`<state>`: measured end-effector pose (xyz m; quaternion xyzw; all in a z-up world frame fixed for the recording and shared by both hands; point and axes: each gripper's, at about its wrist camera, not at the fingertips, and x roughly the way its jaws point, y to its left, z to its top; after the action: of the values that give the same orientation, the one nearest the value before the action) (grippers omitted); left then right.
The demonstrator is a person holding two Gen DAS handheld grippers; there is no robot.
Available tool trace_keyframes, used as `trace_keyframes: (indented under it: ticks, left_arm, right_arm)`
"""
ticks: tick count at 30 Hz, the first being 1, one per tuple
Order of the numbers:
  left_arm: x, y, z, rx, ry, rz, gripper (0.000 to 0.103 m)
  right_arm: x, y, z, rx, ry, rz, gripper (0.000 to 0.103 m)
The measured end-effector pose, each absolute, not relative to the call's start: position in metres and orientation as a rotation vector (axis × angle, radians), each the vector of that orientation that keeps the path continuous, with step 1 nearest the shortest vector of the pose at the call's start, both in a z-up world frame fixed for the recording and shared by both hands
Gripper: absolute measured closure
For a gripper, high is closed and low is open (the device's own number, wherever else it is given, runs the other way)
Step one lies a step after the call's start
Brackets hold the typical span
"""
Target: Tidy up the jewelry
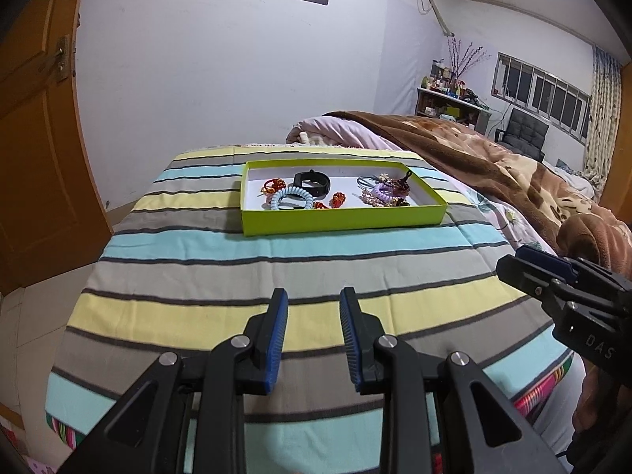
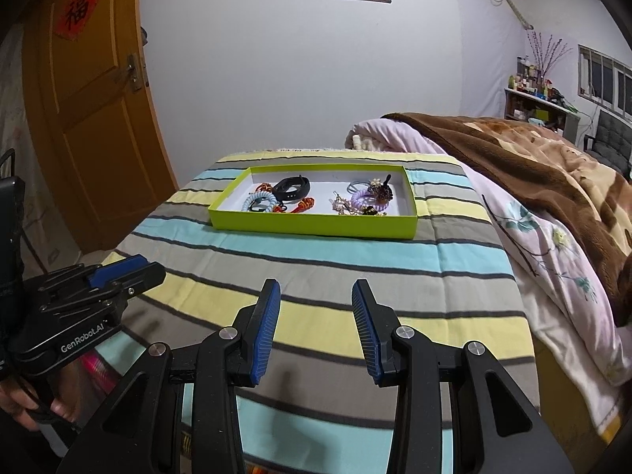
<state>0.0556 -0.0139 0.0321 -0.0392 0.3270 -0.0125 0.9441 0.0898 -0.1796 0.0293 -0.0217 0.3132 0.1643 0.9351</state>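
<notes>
I hold my left gripper (image 1: 314,316) low over the near part of a striped cloth (image 1: 276,272) that covers the surface in front of me; its blue-padded jaws stand apart with nothing between them, only the yellow and grey stripes showing through the gap. My right gripper (image 2: 316,308) hangs beside it over the same cloth, its jaws spread a little wider and likewise empty. Each gripper shows at the edge of the other's view, and my hand (image 2: 27,407) shows on the left one's grip in the right wrist view. The jewelry lies well ahead of both grippers, in a shallow lime-green box (image 1: 343,219) with a white floor that sits on the far part of the cloth. In its left half lie a black wristband (image 1: 312,183), a pale blue coiled hair tie (image 1: 292,197) just in front of it, and small orange-red ornaments (image 1: 337,199) around them. In its right half a lilac hair tie (image 1: 385,193) lies among a dark beaded clip (image 1: 401,183) and some small gold and pearl pieces, too small to tell apart. To the right of the cloth a brown blanket (image 1: 493,162) lies heaped over pink floral bedding (image 2: 553,245). An orange-brown door (image 2: 94,118) stands at the left.
</notes>
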Motion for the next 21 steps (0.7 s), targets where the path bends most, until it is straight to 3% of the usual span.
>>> trace_keyframes:
  ticks: [21]
  left_arm:
    - [0.040,-0.016,0.022,-0.083,0.635,0.002,0.075]
  right_arm:
    - [0.068,-0.182,0.015,-0.063,0.608,0.306,0.064]
